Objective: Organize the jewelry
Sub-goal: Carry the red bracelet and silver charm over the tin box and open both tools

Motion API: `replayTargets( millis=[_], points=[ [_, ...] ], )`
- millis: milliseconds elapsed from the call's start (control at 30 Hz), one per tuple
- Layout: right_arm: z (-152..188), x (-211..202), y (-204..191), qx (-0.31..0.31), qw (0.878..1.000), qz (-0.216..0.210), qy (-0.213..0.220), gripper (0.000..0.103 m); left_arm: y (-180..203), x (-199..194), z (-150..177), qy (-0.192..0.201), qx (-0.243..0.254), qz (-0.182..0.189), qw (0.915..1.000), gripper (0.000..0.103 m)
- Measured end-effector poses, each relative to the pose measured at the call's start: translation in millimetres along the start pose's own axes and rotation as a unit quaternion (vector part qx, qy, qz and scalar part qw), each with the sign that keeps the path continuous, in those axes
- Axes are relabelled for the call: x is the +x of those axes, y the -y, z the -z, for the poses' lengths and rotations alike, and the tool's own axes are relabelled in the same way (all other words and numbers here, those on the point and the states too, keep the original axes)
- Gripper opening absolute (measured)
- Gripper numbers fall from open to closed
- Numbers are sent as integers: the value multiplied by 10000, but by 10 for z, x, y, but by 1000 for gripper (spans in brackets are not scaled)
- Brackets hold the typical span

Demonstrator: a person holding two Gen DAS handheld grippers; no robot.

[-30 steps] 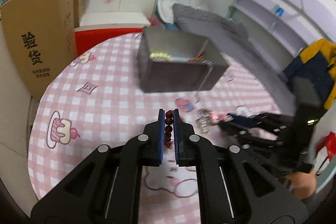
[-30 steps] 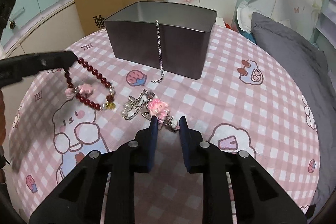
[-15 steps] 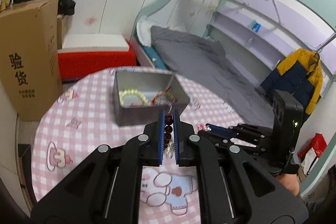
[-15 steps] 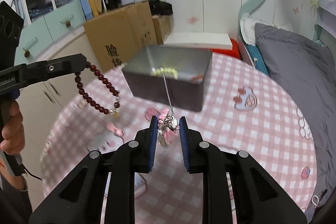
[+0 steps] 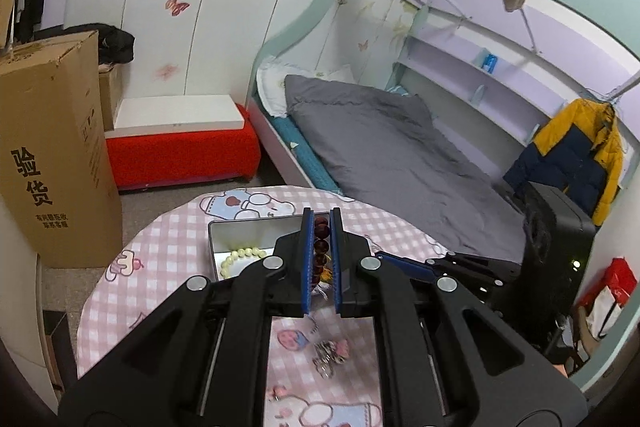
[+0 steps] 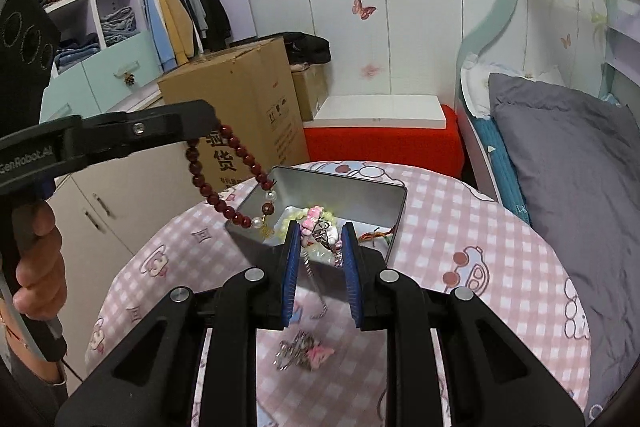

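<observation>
My left gripper point(image 5: 321, 223) is shut on a dark red bead bracelet point(image 5: 321, 247); in the right wrist view that bracelet point(image 6: 224, 179) hangs from it, high above the left edge of the open metal tin point(image 6: 352, 193). My right gripper point(image 6: 320, 231) is shut on a pink charm with a silver chain point(image 6: 316, 227), held above the tin's near wall. The tin point(image 5: 256, 229) holds a pale green bead bracelet point(image 5: 242, 257) and a red-and-yellow cord point(image 6: 376, 235). A pink-and-silver jewelry piece point(image 6: 306, 351) lies on the pink checked table point(image 6: 480, 227).
A tall cardboard box point(image 5: 52, 155) and a red bench with a white top point(image 5: 180, 147) stand beyond the table. A bed with a grey cover point(image 5: 400, 155) is to the right. Wardrobe and drawers point(image 6: 132, 67) stand at the left.
Both grippers rose well above the table, each carrying its jewelry off the cloth. The red bracelet and the pink charm chain now hang over the tin.
</observation>
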State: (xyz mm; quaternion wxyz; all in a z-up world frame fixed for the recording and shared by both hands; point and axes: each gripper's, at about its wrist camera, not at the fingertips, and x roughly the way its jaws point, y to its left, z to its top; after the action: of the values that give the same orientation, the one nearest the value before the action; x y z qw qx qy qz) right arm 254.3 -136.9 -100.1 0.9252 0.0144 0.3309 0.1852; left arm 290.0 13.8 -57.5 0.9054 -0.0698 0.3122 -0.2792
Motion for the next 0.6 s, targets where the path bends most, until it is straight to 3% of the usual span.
replayTargets(
  millis=[300, 600],
  points=[
    [69, 311, 128, 101, 9995, 50, -300, 19, -213, 548, 136, -648, -213, -213, 9974, 8],
    [106, 384, 143, 199, 9990, 60, -397, 20, -289, 683, 232, -994, -283, -326, 9941, 9]
  ],
)
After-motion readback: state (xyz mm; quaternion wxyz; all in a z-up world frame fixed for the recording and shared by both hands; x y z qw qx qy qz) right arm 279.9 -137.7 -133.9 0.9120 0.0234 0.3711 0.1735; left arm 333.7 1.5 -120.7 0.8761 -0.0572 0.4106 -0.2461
